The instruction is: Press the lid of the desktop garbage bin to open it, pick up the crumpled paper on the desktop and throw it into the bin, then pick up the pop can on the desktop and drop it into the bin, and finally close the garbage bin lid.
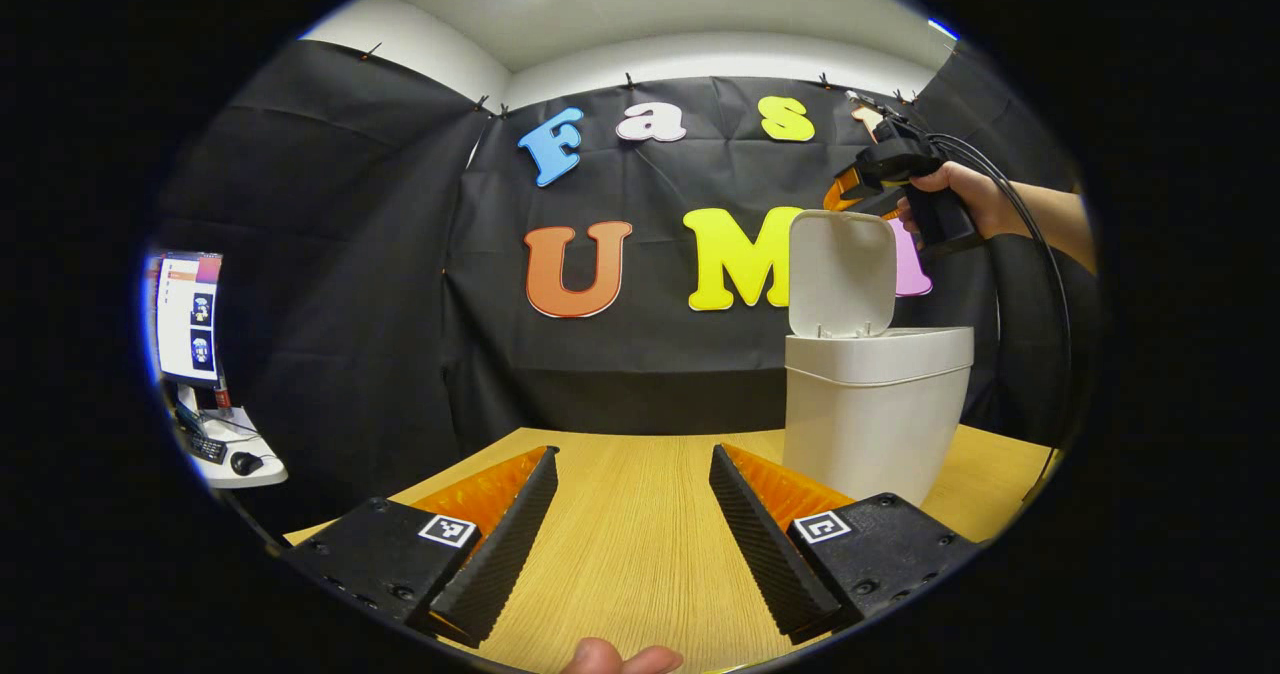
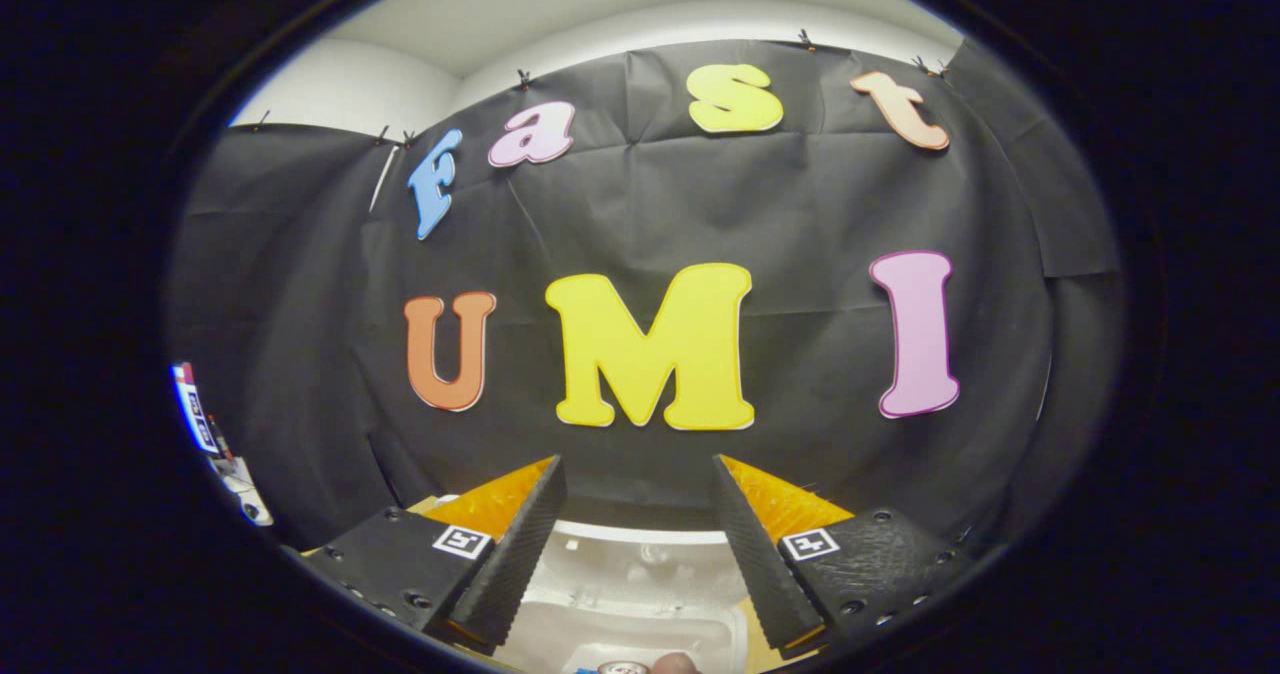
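Observation:
The white garbage bin (image 1: 872, 424) stands on the wooden table (image 1: 640, 544), right of centre in the left gripper view, its lid (image 1: 842, 274) flipped upright. My left gripper (image 1: 632, 451) hovers low over the bare wood to the bin's left, open and holding nothing. A hand holds my right gripper (image 1: 858, 186) just above and behind the raised lid. In the right gripper view the right gripper (image 2: 637, 461) is open, with the bin's white open top (image 2: 640, 579) directly under its fingers. A small round metal top (image 2: 622, 668), possibly the pop can, peeks in at the bottom edge.
A monitor (image 1: 188, 319) stands on a small white side desk (image 1: 235, 454) with a keyboard and mouse, off the table's left. A black cable (image 1: 1045, 264) trails from the right gripper down past the bin's right side. A fingertip (image 1: 620, 659) shows at the bottom edge.

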`<state>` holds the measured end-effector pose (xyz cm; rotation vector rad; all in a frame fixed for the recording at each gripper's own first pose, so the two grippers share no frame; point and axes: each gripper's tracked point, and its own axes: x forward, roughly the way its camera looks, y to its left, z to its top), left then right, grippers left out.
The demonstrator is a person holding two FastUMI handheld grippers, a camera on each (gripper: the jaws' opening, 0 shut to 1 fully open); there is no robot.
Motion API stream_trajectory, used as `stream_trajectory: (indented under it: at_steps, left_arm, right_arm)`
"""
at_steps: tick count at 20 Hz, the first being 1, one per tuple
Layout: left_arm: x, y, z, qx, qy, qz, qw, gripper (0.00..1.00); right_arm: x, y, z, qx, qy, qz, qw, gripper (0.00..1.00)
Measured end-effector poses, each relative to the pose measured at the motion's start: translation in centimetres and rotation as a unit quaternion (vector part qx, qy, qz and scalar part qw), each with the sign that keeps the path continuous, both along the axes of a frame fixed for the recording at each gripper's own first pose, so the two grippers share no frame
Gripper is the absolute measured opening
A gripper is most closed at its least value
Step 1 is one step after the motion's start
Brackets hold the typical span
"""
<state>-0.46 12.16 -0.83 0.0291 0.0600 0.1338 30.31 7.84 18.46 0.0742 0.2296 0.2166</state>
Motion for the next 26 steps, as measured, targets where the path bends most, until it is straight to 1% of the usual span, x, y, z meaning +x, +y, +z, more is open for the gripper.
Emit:
stream_trajectory:
  at_steps: [1,2,3,4,5,6,9,15,19,23,24,25,26]
  left_arm:
    - [-0.1,0.0,0.1,0.001,-0.001,-0.001,1.000,0.99]
    - [-0.1,-0.2,0.2,0.002,-0.003,-0.002,1.000,0.99]
    - [-0.2,-0.2,0.4,0.002,-0.006,-0.003,1.000,0.99]
    - [-0.1,-0.3,0.4,0.002,-0.007,-0.004,1.000,0.99]
    - [-0.2,-0.3,0.4,0.002,-0.007,-0.004,1.000,0.99]
    - [-0.2,-0.2,0.3,0.002,-0.006,-0.004,1.000,0.99]
    - [-0.1,-0.3,0.1,0.000,-0.003,-0.004,1.000,0.99]
    - [-0.3,-0.3,0.5,0.002,-0.007,-0.003,1.000,0.99]
    - [-0.3,-0.2,0.5,0.005,-0.006,0.001,1.000,0.99]
    - [-0.3,-0.3,0.4,0.006,-0.005,-0.002,1.000,0.99]
    - [-0.3,-0.3,0.3,0.008,-0.004,-0.002,1.000,0.99]
    - [-0.3,-0.3,0.3,0.010,-0.003,-0.002,1.000,0.99]
    - [-0.2,-0.4,0.2,0.010,-0.002,-0.003,1.000,0.99]
  right_arm:
    - [-0.3,0.2,-1.6,-0.013,0.029,0.006,0.999,0.92]
    - [-0.9,1.4,-3.0,-0.005,0.057,0.034,0.998,0.92]
    - [-1.8,1.8,-3.8,0.004,0.076,0.041,0.996,0.92]
    - [-2.0,1.5,-3.8,0.006,0.073,0.042,0.996,0.89]
    - [-2.1,1.2,-3.9,-0.001,0.069,0.040,0.997,0.94]
    - [-2.5,0.9,-4.0,-0.009,0.069,0.037,0.997,0.94]
    - [-3.4,1.0,-5.2,-0.006,0.091,0.038,0.995,0.94]
    - [-4.0,0.6,-6.3,0.006,0.112,0.042,0.993,0.94]
    - [-4.4,0.2,-7.1,0.008,0.122,0.036,0.992,0.94]
    - [-5.0,0.3,-7.9,0.002,0.126,0.036,0.991,0.89]
    - [-5.3,0.3,-8.1,0.001,0.127,0.037,0.991,0.85]
    - [-5.6,0.3,-8.2,0.001,0.128,0.039,0.991,0.85]
    - [-5.9,0.5,-8.4,0.001,0.127,0.040,0.991,0.89]
